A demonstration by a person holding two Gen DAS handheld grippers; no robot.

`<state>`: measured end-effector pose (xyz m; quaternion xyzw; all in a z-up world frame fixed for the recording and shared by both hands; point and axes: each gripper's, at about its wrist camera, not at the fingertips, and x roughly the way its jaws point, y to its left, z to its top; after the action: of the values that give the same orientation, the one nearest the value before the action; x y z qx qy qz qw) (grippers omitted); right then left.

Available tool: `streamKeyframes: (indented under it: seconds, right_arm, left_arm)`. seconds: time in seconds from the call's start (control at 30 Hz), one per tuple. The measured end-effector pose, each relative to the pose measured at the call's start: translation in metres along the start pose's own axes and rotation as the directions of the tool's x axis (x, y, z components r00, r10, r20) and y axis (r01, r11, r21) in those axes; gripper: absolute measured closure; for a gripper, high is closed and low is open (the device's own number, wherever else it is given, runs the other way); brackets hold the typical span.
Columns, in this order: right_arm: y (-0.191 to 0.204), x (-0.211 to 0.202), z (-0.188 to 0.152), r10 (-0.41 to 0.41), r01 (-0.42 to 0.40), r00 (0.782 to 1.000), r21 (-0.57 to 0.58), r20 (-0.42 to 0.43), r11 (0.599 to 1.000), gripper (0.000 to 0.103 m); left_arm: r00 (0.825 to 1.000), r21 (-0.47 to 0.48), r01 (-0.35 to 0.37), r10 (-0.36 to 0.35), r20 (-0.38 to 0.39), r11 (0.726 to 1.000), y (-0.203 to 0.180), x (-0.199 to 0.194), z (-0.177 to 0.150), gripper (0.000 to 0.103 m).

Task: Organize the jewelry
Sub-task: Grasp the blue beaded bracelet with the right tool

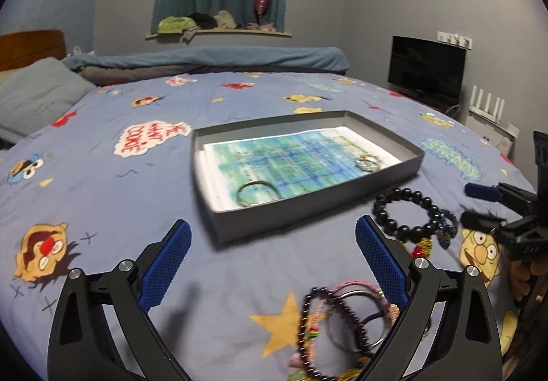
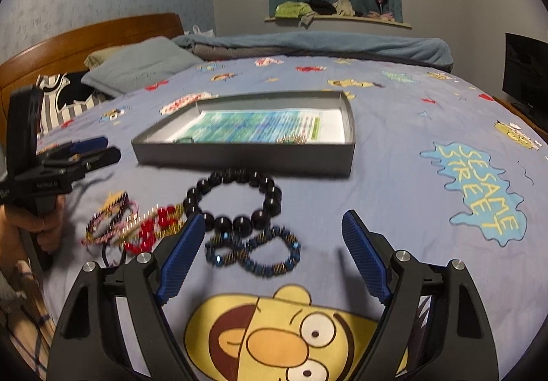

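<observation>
A shallow grey box (image 1: 301,213) (image 2: 246,155) with a blue-green patterned sheet inside lies on the bed. It holds a thin metal bangle (image 1: 257,194) and a small sparkly bracelet (image 1: 368,162). A black bead bracelet (image 1: 407,213) (image 2: 236,203) and a dark blue beaded bracelet (image 2: 255,252) lie in front of the box. A pile of mixed bracelets (image 1: 342,322) (image 2: 130,227) lies beside them. My left gripper (image 1: 274,261) is open and empty above the pile. My right gripper (image 2: 274,244) is open and empty over the blue bracelet.
The bed has a blue cartoon-print sheet (image 1: 137,196). A pillow (image 2: 137,67) and folded blanket (image 2: 308,43) lie at the far side by a wooden headboard (image 2: 85,38). A black TV (image 1: 426,71) stands to the right.
</observation>
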<state>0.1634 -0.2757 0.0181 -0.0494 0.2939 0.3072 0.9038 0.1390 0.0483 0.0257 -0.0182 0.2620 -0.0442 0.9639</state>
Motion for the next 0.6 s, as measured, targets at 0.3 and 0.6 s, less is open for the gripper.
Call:
streamKeyframes:
  seconds: [0.3, 0.6]
  right_arm:
    - [0.002, 0.022, -0.009, 0.019, -0.02, 0.995, -0.007, -0.097, 1.0, 0.04]
    - [-0.002, 0.013, -0.01, 0.037, -0.036, 0.996, 0.007, -0.078, 0.999, 0.09]
  left_arm:
    - [0.999, 0.022, 0.047, -0.046, -0.015, 0.999, -0.027, 0.015, 0.006, 0.007]
    - [0.986, 0.002, 0.151, -0.15, -0.069, 0.989, -0.04, 0.031, 0.009, 0.014]
